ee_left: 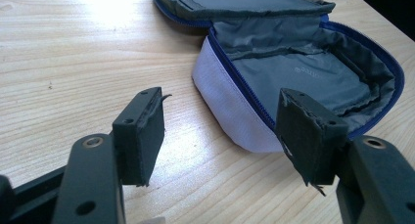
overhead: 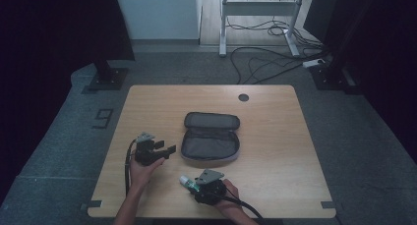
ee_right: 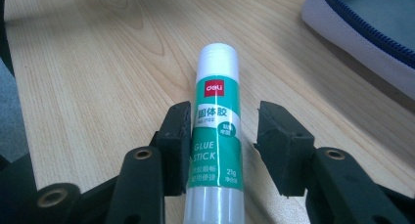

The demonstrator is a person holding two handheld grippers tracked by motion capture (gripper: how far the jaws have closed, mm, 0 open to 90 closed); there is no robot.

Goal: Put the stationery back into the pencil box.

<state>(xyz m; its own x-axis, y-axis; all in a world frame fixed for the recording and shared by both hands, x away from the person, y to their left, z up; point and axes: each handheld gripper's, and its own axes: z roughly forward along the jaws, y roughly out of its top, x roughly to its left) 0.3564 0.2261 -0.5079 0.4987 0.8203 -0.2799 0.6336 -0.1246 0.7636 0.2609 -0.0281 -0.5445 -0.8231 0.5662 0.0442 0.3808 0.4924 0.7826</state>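
**A:** What is lying on the wooden table [overhead: 275,151]?

**B:** A grey zip pouch [overhead: 210,142] with blue zipper edging is lying open at the centre. Faint lettering inside it is too blurred to read.

**A:** And the hands?

**B:** The left gripper [ee_left: 220,131] is hovering just beside the pouch, jaws spread wide and gripping nothing. The right gripper [ee_right: 222,148] is sitting around a glue stick [ee_right: 215,150] near the table's front edge; one pad is touching it, the other standing apart, so it is not clenched. The stick's bottom is cut off.

**A:** Any writing?

**B:** "deli", Chinese characters, "GLUE STICK", "21g".
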